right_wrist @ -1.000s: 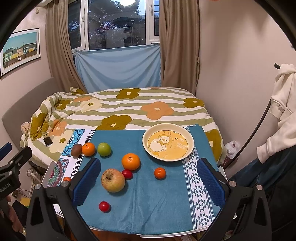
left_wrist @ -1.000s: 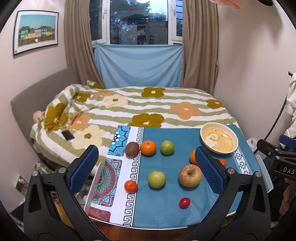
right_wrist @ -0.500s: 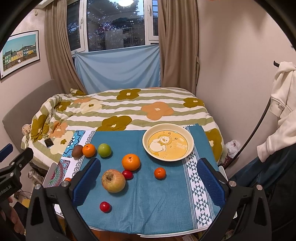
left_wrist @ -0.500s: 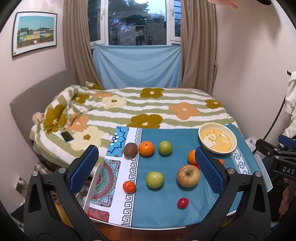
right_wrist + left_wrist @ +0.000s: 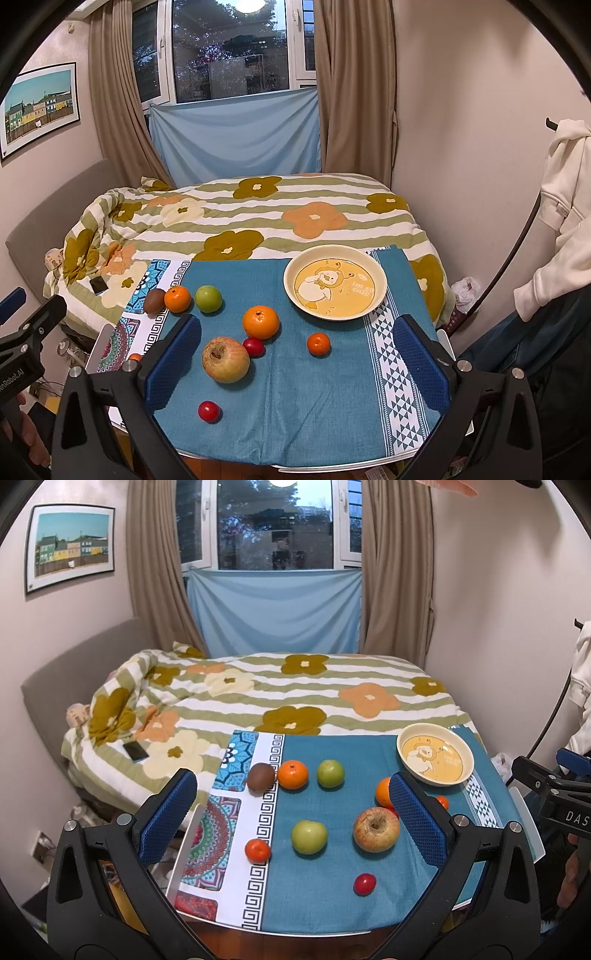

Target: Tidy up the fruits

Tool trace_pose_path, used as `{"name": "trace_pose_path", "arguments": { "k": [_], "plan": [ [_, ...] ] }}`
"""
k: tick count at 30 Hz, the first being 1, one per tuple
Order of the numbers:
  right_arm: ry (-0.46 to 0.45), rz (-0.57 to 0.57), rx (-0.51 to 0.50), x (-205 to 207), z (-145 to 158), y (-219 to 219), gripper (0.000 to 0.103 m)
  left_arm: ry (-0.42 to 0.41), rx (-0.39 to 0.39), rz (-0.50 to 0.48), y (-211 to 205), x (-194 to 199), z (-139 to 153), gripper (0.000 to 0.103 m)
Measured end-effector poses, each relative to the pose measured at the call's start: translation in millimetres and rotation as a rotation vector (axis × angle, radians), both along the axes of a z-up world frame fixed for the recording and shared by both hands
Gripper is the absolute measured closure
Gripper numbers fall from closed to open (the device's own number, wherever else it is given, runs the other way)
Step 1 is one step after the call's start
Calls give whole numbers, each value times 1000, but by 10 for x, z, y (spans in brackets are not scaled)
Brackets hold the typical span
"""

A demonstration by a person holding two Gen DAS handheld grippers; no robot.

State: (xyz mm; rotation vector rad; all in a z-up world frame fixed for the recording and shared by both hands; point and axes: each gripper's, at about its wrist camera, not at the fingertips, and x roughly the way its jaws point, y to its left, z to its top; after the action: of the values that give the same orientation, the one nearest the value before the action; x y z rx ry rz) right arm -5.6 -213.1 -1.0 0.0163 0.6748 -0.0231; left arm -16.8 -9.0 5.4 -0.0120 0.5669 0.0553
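Fruits lie loose on a blue-clothed table [image 5: 332, 424]. A large apple [image 5: 225, 359] [image 5: 376, 829], a big orange [image 5: 260, 321], a small mandarin [image 5: 318, 343], two red cherry tomatoes [image 5: 209, 411] [image 5: 253, 347], green fruits [image 5: 308, 836] [image 5: 330, 773], another orange [image 5: 292, 774], a kiwi [image 5: 260, 776] and a small mandarin [image 5: 257, 850] are spread out. An empty yellow bowl [image 5: 335, 287] [image 5: 435, 754] stands at the back right. My left gripper [image 5: 291, 821] and right gripper [image 5: 295, 358] hover open and empty above the near table edge.
A bed with a flowered quilt [image 5: 258, 214] lies right behind the table, with a phone [image 5: 136, 751] on it. A white hoodie [image 5: 565, 206] hangs on a stand at the right. Curtains and a window are at the back.
Both grippers have shifted very slightly; the view has drifted a little. No fruit has moved.
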Motion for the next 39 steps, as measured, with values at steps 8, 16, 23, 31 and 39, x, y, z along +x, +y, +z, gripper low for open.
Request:
{"name": "trace_pose_path", "arguments": {
  "k": [8,16,23,31,39],
  "plan": [
    [-1,0,-1,-8,3,-20,0,-1,0,0,10,-1,-2,0],
    [0,1,3,1,0,-44,0,-1,1,1,5,0,1,0],
    [-2,5,7,-8,27,-28,0,-1,1,2,8,-3,3,0],
    [-1,7,8,-8,33,-41,0,-1,1,5,11,-5,5,0],
    [18,52,27,2,23,-31,0,28,-3,70,124,-82,-1,0]
  ]
}}
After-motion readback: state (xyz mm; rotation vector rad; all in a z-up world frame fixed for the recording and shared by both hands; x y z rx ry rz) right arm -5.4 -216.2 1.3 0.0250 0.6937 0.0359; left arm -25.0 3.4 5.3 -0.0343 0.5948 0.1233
